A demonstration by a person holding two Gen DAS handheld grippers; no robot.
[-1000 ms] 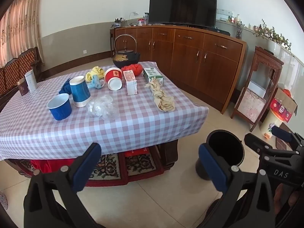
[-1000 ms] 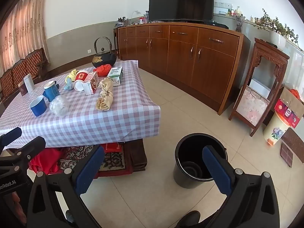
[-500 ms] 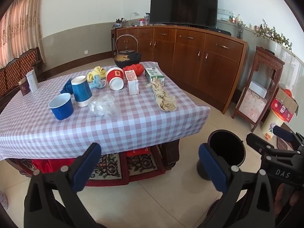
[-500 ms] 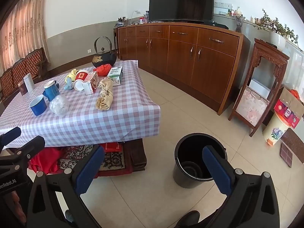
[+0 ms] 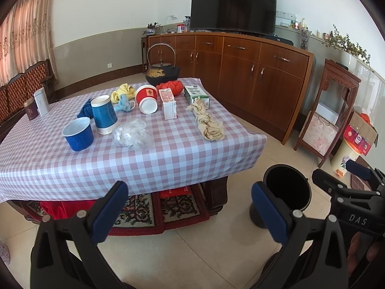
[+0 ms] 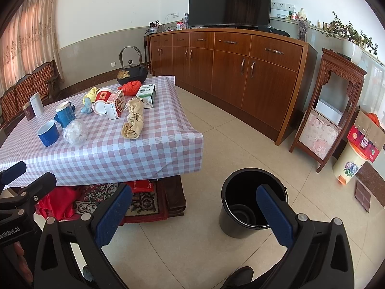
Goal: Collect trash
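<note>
A low table with a checked cloth (image 5: 149,161) (image 6: 125,154) carries the litter: a crumpled clear plastic bag (image 5: 132,134) (image 6: 75,132), a twisted beige rag (image 5: 208,122) (image 6: 133,120), two blue paper cups (image 5: 78,133) (image 6: 48,133), a red-and-white cup on its side (image 5: 146,98), two small cartons (image 5: 169,107) (image 5: 196,95), and a red crumpled bag (image 5: 171,87). A black bucket (image 5: 284,193) (image 6: 250,203) stands on the floor to the right of the table. My left gripper (image 5: 190,212) and right gripper (image 6: 193,215) both hang open and empty, short of the table's near edge.
A black iron kettle (image 5: 162,73) sits at the table's far end. A long wooden sideboard (image 5: 240,72) with a television lines the back wall, a carved stand (image 5: 329,110) and a flowered bin (image 5: 346,156) stand to the right. Tiled floor lies around the bucket.
The left wrist view has drifted slightly, so the table and bucket sit a little further right and lower in frame. Both grippers stay open and empty.
</note>
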